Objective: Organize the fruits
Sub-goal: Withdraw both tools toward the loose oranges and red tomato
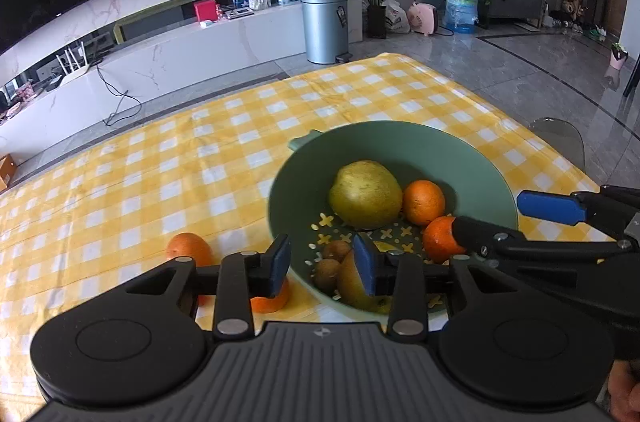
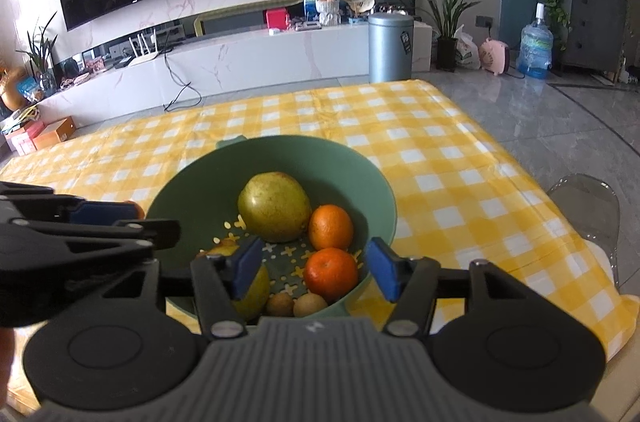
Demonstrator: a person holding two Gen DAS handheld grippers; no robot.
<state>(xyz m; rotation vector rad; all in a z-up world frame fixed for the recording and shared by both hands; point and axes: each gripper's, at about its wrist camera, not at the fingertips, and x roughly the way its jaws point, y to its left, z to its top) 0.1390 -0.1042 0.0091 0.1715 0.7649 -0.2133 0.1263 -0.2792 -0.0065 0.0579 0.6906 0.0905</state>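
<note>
Left wrist view: left gripper [image 1: 325, 264] over near rim of green colander bowl [image 1: 420, 146], blue pads apart, nothing clamped between them. Inside bowl: large yellow-green pear [image 1: 365, 194], beside it one mandarin [image 1: 423, 202], a second mandarin [image 1: 438, 239] nearer, touching tip of right gripper [image 1: 496, 218] reaching in from the right. Two small brown kiwis [image 1: 331, 260] and a second pear [image 1: 352, 282] low against near wall. On yellow checked tablecloth [image 1: 160, 162], outside bowl to the left, two more mandarins [image 1: 188, 249], one partly hidden behind left finger.

Right wrist view: right gripper jaws spread wide, empty, hanging above near mandarin without pressing on it. Left gripper [image 2: 120, 218] visible at left edge, over bowl rim.
</note>
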